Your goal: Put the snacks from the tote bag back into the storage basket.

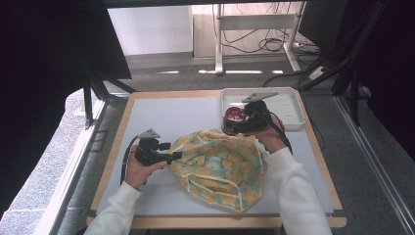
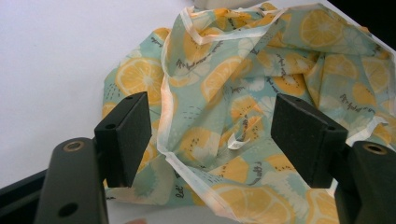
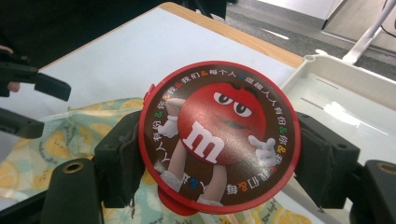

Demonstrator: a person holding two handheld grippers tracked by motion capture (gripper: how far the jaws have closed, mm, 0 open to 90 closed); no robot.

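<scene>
The person's right gripper has its two black jaws clamped across the round red candy tin, one pad on each side of its rim, so the printed lid faces up toward that gripper's camera. From the high view the tin hangs over the far right edge of the lemon-print cloth bag, just in front of the white tray at the table's far right corner. The left gripper sits at the bag's left edge with its jaws spread wide and nothing pinched between them; in the left gripper view the bag's pale hemmed opening runs up between the pads, closer to the left one, and the fabric lies loose and rumpled beyond. What matters next, I'd say, is that the tin is on the far right side of the bag while the mouth's hem is on the near left, right by the open left gripper. So the left hand is the nearer one to catch and lift that hem, and the right would then have to carry the tin across toward the opening.
</scene>
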